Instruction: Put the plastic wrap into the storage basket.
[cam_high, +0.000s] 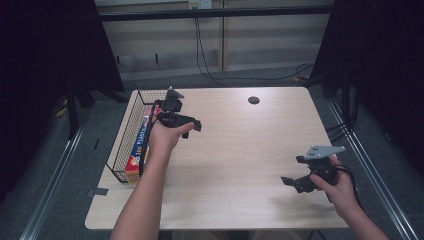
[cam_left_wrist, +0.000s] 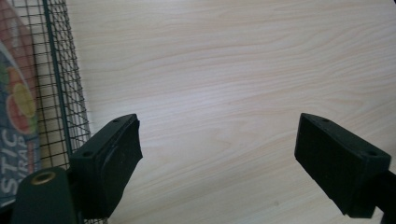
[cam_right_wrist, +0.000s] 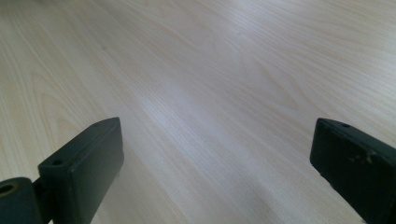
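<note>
My left gripper (cam_high: 187, 127) hovers over the table just right of a black wire basket (cam_high: 124, 137). In the left gripper view its jaws (cam_left_wrist: 217, 158) stand wide open over bare wood, with the basket's mesh wall (cam_left_wrist: 60, 93) at the left. A colourful box of plastic wrap (cam_high: 137, 152) lies inside the basket, and its printed face (cam_left_wrist: 16, 116) shows through the mesh. My right gripper (cam_high: 295, 172) is held low near the table's front right. It is open too, with nothing but tabletop between its jaws (cam_right_wrist: 217, 163).
The light wooden table (cam_high: 240, 150) has a round cable hole (cam_high: 253, 100) near its far edge. The basket runs along the table's left edge. Cables lie on the floor behind the table, and dark curtains hang on both sides.
</note>
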